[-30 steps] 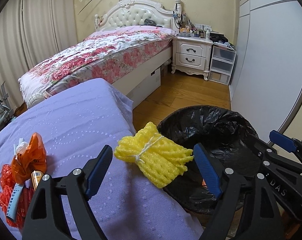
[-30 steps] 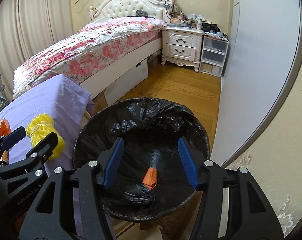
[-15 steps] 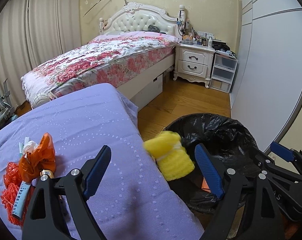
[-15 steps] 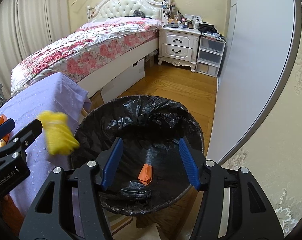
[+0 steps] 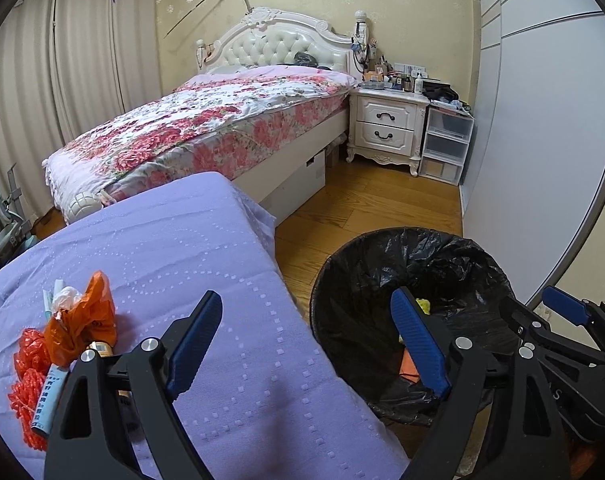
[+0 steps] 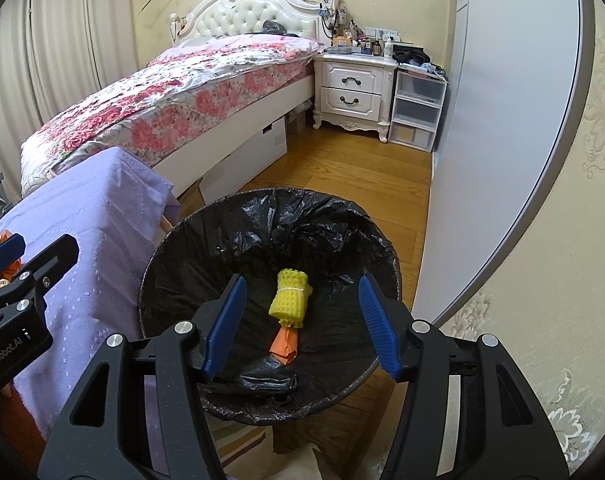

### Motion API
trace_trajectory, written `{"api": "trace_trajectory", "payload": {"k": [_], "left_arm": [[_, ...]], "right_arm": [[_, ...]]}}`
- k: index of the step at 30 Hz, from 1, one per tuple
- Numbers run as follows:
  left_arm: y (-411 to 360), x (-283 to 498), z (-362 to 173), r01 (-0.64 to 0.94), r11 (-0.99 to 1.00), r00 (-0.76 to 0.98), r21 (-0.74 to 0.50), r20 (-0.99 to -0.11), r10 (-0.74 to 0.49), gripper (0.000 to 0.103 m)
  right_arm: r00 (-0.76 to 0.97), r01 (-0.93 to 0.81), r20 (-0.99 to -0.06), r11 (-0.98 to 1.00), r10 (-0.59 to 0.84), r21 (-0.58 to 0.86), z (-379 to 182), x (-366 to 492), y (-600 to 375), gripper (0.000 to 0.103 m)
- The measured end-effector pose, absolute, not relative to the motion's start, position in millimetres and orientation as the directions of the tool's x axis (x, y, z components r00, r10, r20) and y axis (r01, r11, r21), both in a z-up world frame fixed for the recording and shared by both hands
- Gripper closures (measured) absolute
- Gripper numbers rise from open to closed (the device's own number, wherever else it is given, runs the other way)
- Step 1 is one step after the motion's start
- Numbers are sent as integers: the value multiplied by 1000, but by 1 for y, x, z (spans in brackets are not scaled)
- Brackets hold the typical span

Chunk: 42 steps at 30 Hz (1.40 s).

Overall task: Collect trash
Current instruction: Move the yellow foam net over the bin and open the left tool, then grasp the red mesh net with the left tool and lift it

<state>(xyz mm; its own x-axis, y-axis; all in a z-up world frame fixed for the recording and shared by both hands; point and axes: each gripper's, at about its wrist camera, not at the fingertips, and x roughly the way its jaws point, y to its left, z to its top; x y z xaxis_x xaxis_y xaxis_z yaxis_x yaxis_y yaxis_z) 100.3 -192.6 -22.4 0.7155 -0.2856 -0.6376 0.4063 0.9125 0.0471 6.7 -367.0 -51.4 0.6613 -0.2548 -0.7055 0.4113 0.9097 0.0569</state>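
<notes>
yellow foam-net bundle (image 6: 289,299) lies inside black-lined round bin (image 6: 190,236), atop orange scrap (image 6: 284,342). left gripper (image 5: 306,336) jaws wide, empty, over purple cloth (image 5: 162,240) edge. right gripper (image 6: 302,320) half-wide, empty, above bin. orange bags (image 5: 82,320) far left on cloth.

From the left wrist, the yellow foam bundle (image 5: 423,304) is mostly hidden behind the left tool's finger at 4 o'clock. The tube (image 5: 48,398) label is too small to read, and the red mesh (image 5: 24,394) is cut off at 8 o'clock. Nightstand clutter (image 6: 368,46) at 1 o'clock is too small to identify. The bin (image 6: 174,240) base is hidden.
</notes>
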Motion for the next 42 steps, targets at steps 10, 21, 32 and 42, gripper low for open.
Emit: {"api": "trace_trajectory", "payload": {"k": [10, 21, 32, 42], "left_arm": [[-138, 92, -7, 304, 950, 752, 66, -629, -196, 19], [-47, 65, 7, 152, 985, 788, 80, -612, -72, 19], [33, 57, -16, -9, 997, 752, 76, -656, 57, 19], [32, 60, -35, 42, 997, 740, 61, -673, 10, 20]], "right_arm": [[685, 336, -700, 940, -201, 59, -45, 9, -331, 46], [720, 158, -690, 986, -76, 56, -31, 19, -249, 46], [723, 34, -691, 999, 1, 37, -26, 21, -189, 46], [706, 26, -709, 999, -1, 25, -34, 23, -179, 46]]}}
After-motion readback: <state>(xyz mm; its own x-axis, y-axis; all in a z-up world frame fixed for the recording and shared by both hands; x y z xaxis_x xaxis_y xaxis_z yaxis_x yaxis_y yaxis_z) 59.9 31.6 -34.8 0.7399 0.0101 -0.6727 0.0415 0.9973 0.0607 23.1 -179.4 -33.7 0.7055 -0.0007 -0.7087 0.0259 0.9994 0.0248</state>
